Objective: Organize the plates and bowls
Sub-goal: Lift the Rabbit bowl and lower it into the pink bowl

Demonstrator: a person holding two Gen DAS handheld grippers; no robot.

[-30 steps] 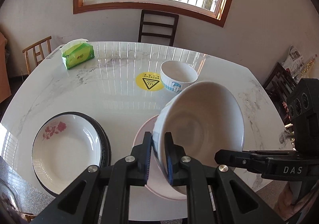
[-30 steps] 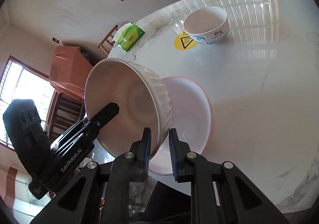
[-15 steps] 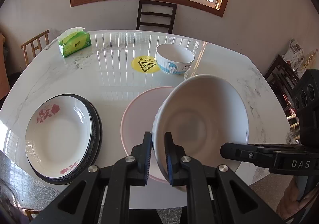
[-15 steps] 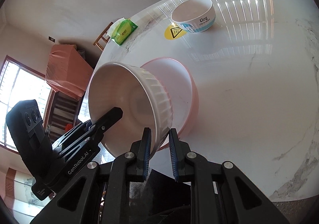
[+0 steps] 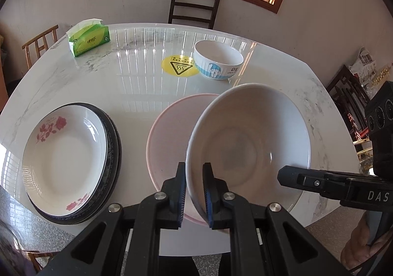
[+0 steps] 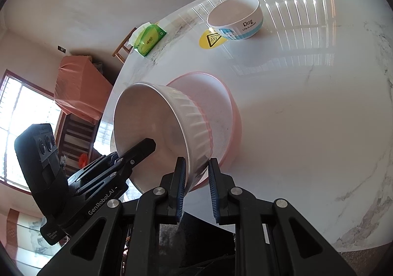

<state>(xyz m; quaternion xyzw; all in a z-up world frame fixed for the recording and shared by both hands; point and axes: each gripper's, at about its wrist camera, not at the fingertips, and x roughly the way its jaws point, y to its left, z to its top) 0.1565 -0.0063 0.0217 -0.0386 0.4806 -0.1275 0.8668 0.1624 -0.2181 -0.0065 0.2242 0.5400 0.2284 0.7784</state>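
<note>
Both grippers hold one large white ribbed bowl point(image 5: 248, 143) point(image 6: 152, 128), tilted, by opposite sides of its rim. My left gripper point(image 5: 194, 192) is shut on the near rim in the left wrist view. My right gripper point(image 6: 195, 185) is shut on the rim in the right wrist view. The bowl hangs partly inside a wider pink bowl point(image 5: 169, 143) point(image 6: 218, 104) that rests on the marble table point(image 5: 122, 84). A small white bowl with a blue cartoon band point(image 5: 218, 59) point(image 6: 235, 18) stands further back. At the left, a rose-patterned white plate point(image 5: 63, 160) lies on a black plate.
A green tissue pack point(image 5: 88, 40) sits at the table's far left. A yellow warning sticker point(image 5: 180, 65) is beside the small bowl. A dark chair point(image 5: 194, 8) stands behind the table under the window, and a wooden chair point(image 5: 39, 42) at the left. The table edge runs close below the pink bowl.
The white bowl, still held by both grippers, has sunk toward the pink bowl and now overlaps it more. Neither grip has changed.
</note>
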